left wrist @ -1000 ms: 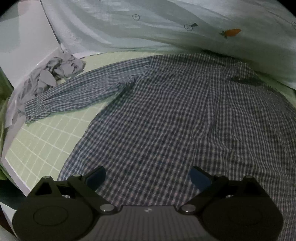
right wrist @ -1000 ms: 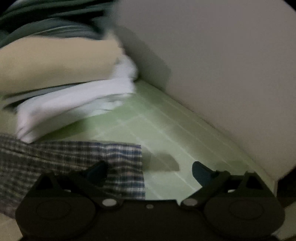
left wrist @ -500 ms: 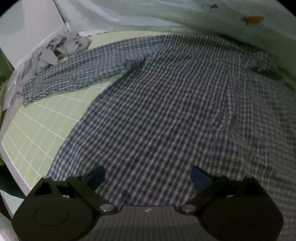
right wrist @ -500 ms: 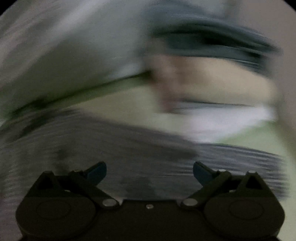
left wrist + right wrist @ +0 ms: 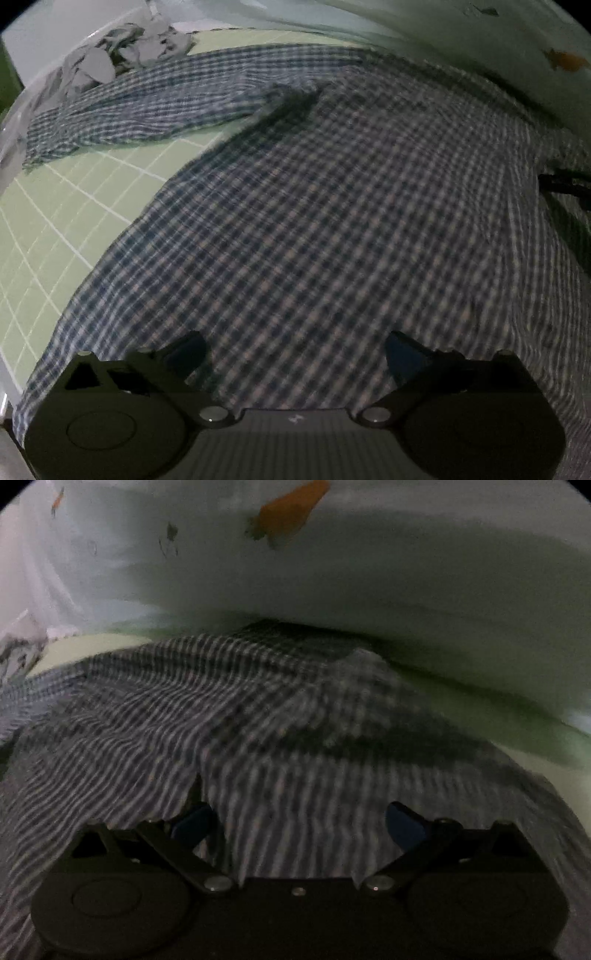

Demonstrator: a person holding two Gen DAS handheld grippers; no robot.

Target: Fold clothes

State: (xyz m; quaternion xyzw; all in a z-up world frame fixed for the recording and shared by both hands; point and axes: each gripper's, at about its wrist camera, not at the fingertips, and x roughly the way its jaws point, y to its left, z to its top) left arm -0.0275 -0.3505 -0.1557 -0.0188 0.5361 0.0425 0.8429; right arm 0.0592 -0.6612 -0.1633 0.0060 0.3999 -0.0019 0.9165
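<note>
Shirt: a blue-and-white checked long-sleeved cotton shirt is spread flat over a pale green mat ruled with a white grid; one sleeve is stretched out to the far left.
Left gripper: the black two-finger left gripper is held low over the shirt's near part, its blue-tipped fingers set wide apart, with only cloth seen between them and nothing clamped.
Right gripper: the black right gripper is likewise spread wide above the checked cloth; a raised fold of fabric is seen beside its left finger, though contact cannot be judged through the blur.
Far left: a crumpled grey garment is bunched beside the sleeve end.
Behind: a pale sheet printed with an orange carrot is draped beyond the shirt.
</note>
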